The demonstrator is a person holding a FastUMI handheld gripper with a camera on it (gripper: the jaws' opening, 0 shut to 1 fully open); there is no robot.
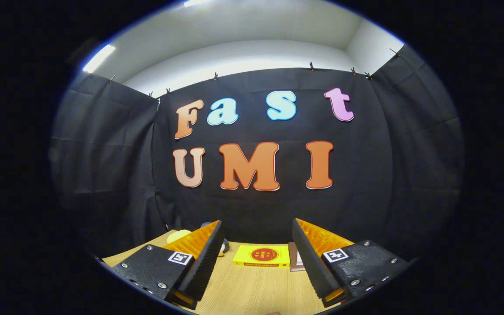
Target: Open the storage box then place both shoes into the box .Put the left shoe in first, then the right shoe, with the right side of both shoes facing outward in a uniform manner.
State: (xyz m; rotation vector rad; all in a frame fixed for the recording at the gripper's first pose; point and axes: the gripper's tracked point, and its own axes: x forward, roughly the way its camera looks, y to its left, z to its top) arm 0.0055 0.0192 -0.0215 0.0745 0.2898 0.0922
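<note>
Wooden tabletop (252,288) with flat yellow book (261,256) beyond my gripper (258,253), fingers spread and empty; I judge pre-opening, next locating the storage box.

Hand-held gripper (258,245) gapes empty above wooden table (252,288).

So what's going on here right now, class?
A hand-held gripper hangs above a wooden table, fingers spread wide and holding nothing. Just beyond them a yellow book lies flat on the table, with a second, darker book touching its right side. Something pale yellow sits partly hidden behind the left finger; what it is cannot be told. From this, the shoe task looks not yet started.
</note>
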